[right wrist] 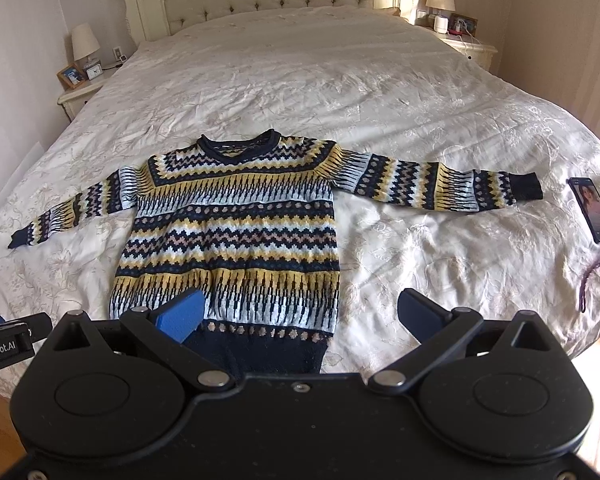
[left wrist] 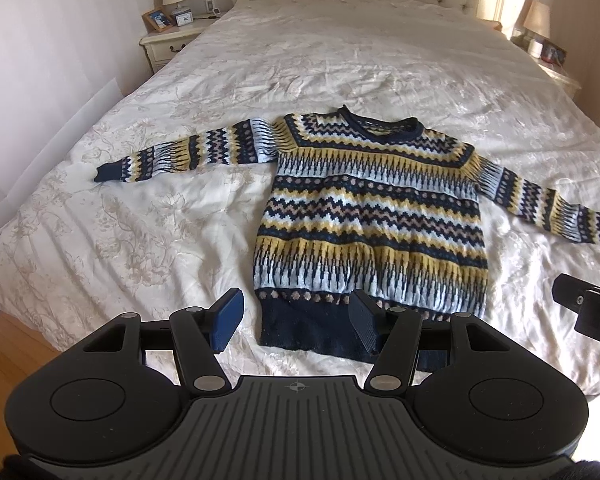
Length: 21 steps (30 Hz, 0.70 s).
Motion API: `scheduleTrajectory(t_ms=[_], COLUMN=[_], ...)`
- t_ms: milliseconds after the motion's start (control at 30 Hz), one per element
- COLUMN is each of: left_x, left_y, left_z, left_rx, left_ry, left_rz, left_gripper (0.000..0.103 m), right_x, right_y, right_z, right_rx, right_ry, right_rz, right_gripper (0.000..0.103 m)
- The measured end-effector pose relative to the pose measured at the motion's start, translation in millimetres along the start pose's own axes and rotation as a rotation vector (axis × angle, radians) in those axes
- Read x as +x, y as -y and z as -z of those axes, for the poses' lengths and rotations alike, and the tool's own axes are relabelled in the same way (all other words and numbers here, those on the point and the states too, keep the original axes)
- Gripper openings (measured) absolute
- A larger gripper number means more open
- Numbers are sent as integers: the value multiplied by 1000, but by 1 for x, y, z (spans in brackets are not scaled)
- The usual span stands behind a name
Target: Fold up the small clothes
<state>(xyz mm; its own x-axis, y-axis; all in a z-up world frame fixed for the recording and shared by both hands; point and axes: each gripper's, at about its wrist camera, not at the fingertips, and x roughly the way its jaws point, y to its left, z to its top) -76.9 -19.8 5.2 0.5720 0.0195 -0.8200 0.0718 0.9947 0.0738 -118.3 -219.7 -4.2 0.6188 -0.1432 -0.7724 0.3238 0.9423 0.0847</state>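
Lying flat on bed [left wrist: 340, 52], sweater [left wrist: 372, 216] just beyond left gripper [left wrist: 296, 320] and right gripper [right wrist: 300, 316], both released

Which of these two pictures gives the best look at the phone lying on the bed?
The right wrist view. There the phone lies on the bed, past the sweater's sleeve cuff, with its lit screen and strap in plain sight. The left wrist view does not show the phone at all.

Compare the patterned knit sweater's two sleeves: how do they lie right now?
The left sleeve angles down toward the hem side, while the right sleeve stretches almost straight out. A black smartphone lies beyond the right cuff; nothing lies beyond the left. Both rest flat and unfolded on the cream bedspread.
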Motion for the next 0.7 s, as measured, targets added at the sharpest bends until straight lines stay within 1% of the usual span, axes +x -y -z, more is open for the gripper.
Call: scheduleTrajectory(t_ms=[700], left_x=[7], left_y=[-6], left_z=[-2], left_rx=[-9], left_ry=[-13], left_rz=[2], left_gripper=[57], right_x=[10], right_y=[-11], right_z=[-3], right_rx=[-20], right_ry=[-9], right_rz=[-12], right_gripper=[102])
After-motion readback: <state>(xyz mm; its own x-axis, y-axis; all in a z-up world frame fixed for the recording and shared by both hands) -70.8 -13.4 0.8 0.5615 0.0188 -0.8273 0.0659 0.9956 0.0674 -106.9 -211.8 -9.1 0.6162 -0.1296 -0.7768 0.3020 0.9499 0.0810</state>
